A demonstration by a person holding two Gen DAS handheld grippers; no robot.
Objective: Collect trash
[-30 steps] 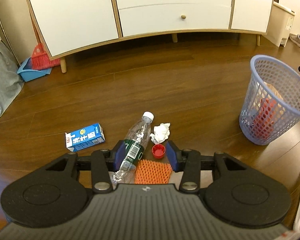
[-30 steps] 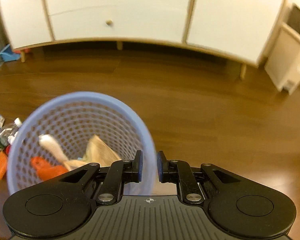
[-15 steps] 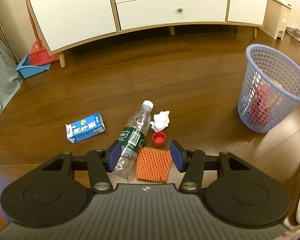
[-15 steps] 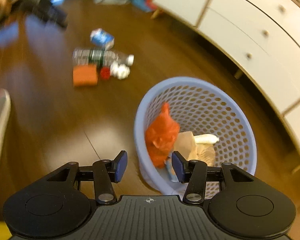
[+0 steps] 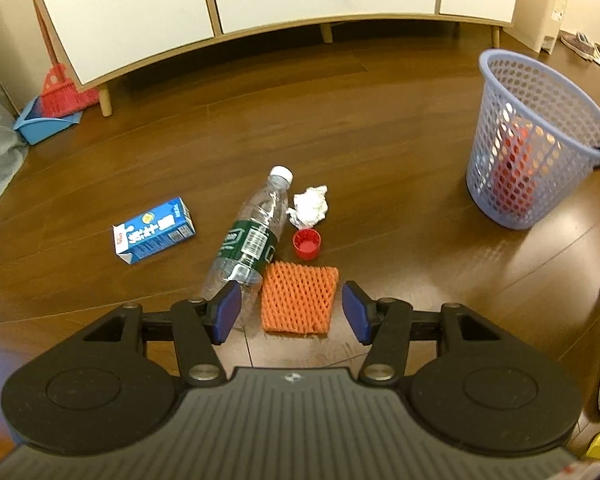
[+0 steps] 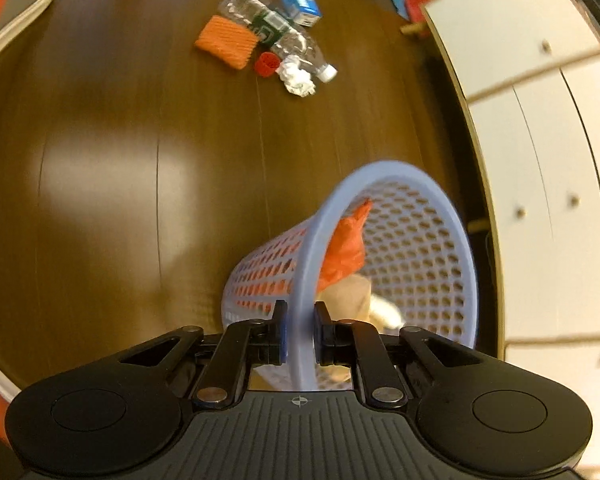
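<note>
Left wrist view, floor litter left to right: blue carton (image 5: 154, 231) lying flat, Chinese characters on side, too small to read; plastic bottle (image 5: 252, 242) on its side, green label with barcode, brand unreadable; crumpled tissue (image 5: 309, 209) and red cap (image 5: 307, 243) just beside bottle; orange foam net (image 5: 298, 304) nearest camera. Left gripper (image 5: 292, 312) spread wide, empty, hovering low with net between fingers, left finger overlapping bottle base in picture, contact unclear. Lilac basket (image 5: 536, 148) far right, upright on floor, red and pale trash inside.

Right wrist view, same pile top left, basket (image 6: 420, 240) lower right. Right gripper (image 6: 300, 334) pinching basket rim, fingers clenched either side of it.

Step judged: pick-up of next piece, probably net, while right steadies or brings basket. Next move likely calls for dropping left fingers to floor around net, avoiding bottle, closing, then carrying to basket.
</note>
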